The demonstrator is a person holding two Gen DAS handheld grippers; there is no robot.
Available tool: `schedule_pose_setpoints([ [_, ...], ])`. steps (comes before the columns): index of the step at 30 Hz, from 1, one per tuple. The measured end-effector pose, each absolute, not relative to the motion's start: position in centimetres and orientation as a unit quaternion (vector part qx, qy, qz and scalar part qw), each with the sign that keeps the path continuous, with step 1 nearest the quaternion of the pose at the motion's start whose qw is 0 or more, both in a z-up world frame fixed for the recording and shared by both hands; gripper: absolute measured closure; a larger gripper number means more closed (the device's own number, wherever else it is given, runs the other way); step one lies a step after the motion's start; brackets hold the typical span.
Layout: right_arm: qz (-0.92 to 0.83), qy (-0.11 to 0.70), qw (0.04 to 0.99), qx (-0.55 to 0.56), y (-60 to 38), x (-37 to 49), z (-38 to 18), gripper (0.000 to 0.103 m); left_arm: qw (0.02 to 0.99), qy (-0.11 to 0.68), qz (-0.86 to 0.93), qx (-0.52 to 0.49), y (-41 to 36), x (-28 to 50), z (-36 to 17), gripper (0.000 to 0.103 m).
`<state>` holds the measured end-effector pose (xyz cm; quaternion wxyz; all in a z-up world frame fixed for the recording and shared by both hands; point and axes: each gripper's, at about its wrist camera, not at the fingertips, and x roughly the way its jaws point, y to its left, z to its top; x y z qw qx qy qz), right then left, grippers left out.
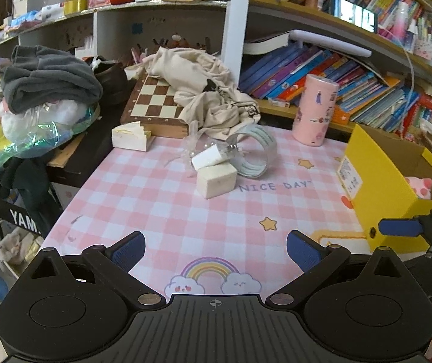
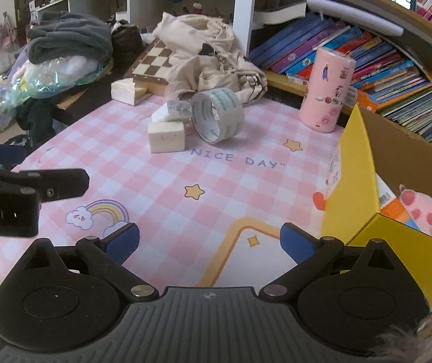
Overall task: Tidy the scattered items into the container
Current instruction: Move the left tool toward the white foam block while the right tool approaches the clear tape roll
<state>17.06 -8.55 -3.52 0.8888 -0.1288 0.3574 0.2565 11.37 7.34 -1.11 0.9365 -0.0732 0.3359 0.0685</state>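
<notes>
On the pink checked mat point(image 1: 143, 211) lie a cream block point(image 1: 216, 180), a small white item point(image 1: 210, 155) resting on it, and a clear tape roll point(image 1: 253, 154) on its edge. They also show in the right wrist view: the block point(image 2: 166, 136), the white item point(image 2: 170, 110), the tape roll point(image 2: 217, 115). A pink cylinder point(image 1: 314, 110) point(image 2: 326, 89) stands upright behind. The yellow cardboard box point(image 1: 376, 187) point(image 2: 355, 181) at the right holds a pink plush point(image 2: 423, 208). My left gripper point(image 1: 216, 249) and right gripper point(image 2: 210, 242) are open and empty, near the mat's front edge.
A chessboard point(image 1: 155, 103) with a beige cloth bag point(image 1: 210, 90) on it lies behind the mat. A grey cloth pile point(image 1: 49, 78) and plastic wrap are at the left. Bookshelves point(image 1: 352, 84) run along the back and right. The mat's left edge drops to the floor.
</notes>
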Motion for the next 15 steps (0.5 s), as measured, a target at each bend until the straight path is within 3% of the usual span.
schedule_pose_setpoints([
  [15,0.274,0.347,0.889,-0.119,-6.2,23.9,-4.3,0.002,0.94,0.331,0.072,-0.05,8.4,18.7,-1.1,0.002],
])
